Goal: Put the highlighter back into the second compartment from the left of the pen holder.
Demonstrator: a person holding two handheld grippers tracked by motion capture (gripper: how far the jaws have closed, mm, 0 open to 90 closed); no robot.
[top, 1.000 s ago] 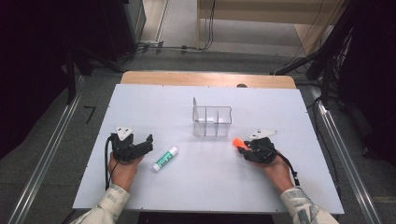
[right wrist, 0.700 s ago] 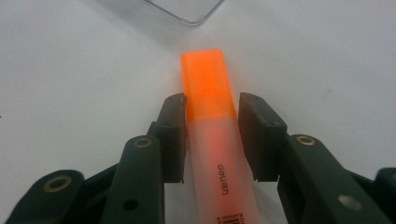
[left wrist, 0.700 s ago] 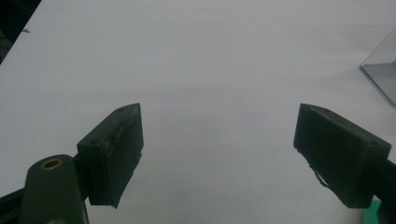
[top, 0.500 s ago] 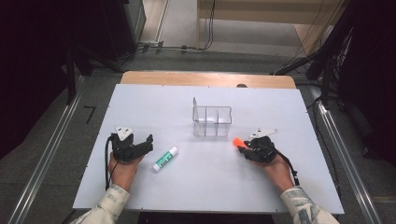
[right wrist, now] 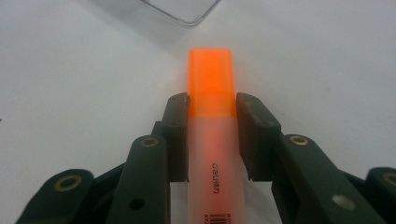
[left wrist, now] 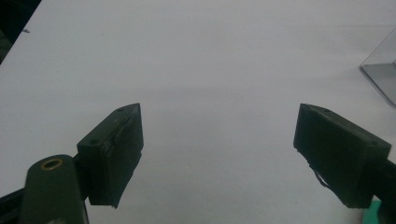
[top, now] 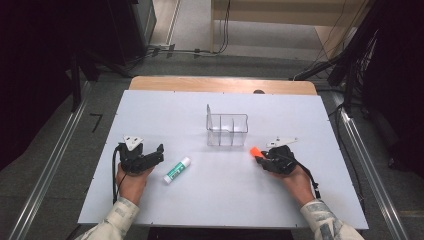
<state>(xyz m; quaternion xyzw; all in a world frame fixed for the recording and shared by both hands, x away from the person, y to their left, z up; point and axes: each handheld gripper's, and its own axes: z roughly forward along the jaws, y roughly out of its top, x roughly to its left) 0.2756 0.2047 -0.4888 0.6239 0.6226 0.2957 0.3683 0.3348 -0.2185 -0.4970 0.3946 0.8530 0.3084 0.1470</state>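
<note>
Two grippers low on a white surface (top: 300, 107) in a dark room

The right gripper (right wrist: 212, 114), jaws just closing, clamps an orange highlighter (right wrist: 211, 88) just beside the clear organiser (top: 227, 131); the left gripper (left wrist: 219, 140) gapes wide, holding nothing, near a glue stick (top: 177, 170)

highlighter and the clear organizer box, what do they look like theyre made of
Highlighter: seemingly plastic, with a frosted translucent barrel, printed text and a glowing orange cap; it sits between the right tool's pads. Organizer box: clear rigid plastic, probably acrylic, since the table shows through its glossy walls and dividers.
</note>
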